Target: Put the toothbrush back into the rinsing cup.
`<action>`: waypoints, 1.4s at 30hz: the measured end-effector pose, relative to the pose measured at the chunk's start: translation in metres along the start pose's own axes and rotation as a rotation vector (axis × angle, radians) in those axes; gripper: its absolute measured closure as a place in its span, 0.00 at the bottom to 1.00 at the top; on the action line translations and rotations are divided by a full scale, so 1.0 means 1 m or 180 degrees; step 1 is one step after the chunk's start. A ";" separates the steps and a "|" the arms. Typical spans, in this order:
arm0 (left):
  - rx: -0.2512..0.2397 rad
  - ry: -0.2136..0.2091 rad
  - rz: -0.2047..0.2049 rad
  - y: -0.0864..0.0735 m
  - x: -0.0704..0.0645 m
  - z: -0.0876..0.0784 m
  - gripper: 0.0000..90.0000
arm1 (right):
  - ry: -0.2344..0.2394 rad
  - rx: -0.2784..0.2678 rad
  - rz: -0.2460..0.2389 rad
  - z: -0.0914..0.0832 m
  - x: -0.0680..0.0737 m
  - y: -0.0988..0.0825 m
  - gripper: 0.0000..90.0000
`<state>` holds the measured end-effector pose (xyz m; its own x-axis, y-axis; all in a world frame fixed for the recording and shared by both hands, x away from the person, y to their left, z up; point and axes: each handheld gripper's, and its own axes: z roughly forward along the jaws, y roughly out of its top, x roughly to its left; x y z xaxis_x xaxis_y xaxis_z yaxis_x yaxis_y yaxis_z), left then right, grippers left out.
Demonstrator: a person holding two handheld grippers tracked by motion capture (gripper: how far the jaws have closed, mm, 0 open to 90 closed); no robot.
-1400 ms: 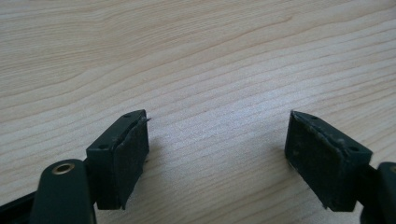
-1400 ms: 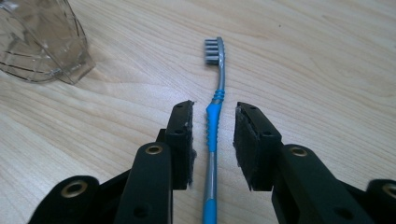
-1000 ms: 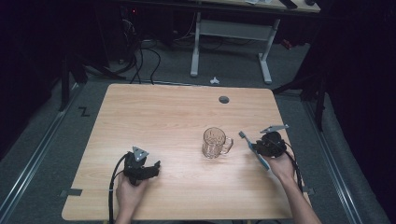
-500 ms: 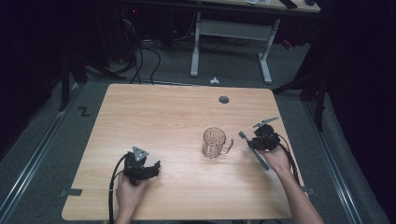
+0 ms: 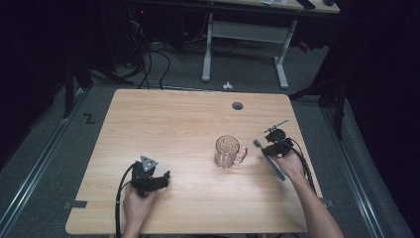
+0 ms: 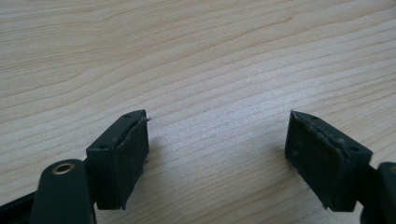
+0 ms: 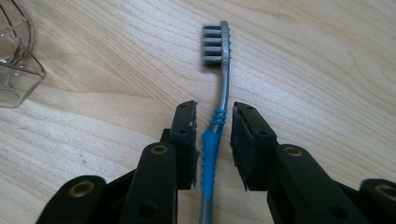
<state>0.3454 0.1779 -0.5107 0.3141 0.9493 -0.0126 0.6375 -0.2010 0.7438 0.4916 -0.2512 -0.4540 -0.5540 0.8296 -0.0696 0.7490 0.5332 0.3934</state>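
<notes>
A toothbrush (image 7: 223, 70) with a grey head and a blue-and-grey handle lies flat on the wooden table (image 5: 173, 124), right of a clear glass mug (image 5: 228, 151). My right gripper (image 7: 214, 116) straddles its handle. The jaws have just been closing, and a thin gap still shows at each pad. In the high view the right gripper (image 5: 275, 144) sits over the toothbrush (image 5: 271, 161), whose head points toward the mug's handle. My left gripper (image 5: 157, 179) rests near the front left of the table. Its jaws (image 6: 217, 135) stand wide open over bare wood.
The mug's edge (image 7: 16, 60) shows at the upper left of the right gripper view. A round cable hole (image 5: 237, 105) sits near the table's far edge. Beyond the table are a white desk frame (image 5: 208, 49) and floor cables (image 5: 148, 64).
The right gripper has shifted slightly left and farther along the toothbrush, which stays in place on the table. The left gripper and the mug have not moved.
</notes>
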 end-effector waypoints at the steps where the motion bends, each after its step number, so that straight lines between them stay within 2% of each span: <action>1: 0.0000 0.0000 0.0000 0.000 0.000 0.000 0.25 | 0.0003 0.0012 0.0003 0.001 0.000 0.000 0.79; 16: 0.0000 -0.0001 0.0000 0.000 0.000 0.000 0.25 | 0.0035 0.0218 0.0108 0.011 -0.004 0.000 0.81; 26: 0.0001 -0.0001 0.0000 0.000 0.000 0.000 0.25 | 0.0081 0.0239 0.0104 0.013 -0.006 -0.001 0.87; 35: 0.0000 -0.0001 0.0001 0.000 0.000 0.000 0.25 | 0.0093 0.0263 0.0114 0.013 -0.007 -0.001 0.88; 42: 0.0000 -0.0001 0.0000 0.000 0.000 0.000 0.25 | 0.0140 0.0202 0.0119 0.009 -0.007 -0.002 0.88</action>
<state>0.3454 0.1779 -0.5107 0.3143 0.9492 -0.0128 0.6375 -0.2011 0.7438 0.4973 -0.2567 -0.4628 -0.5397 0.8417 -0.0153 0.7901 0.5127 0.3359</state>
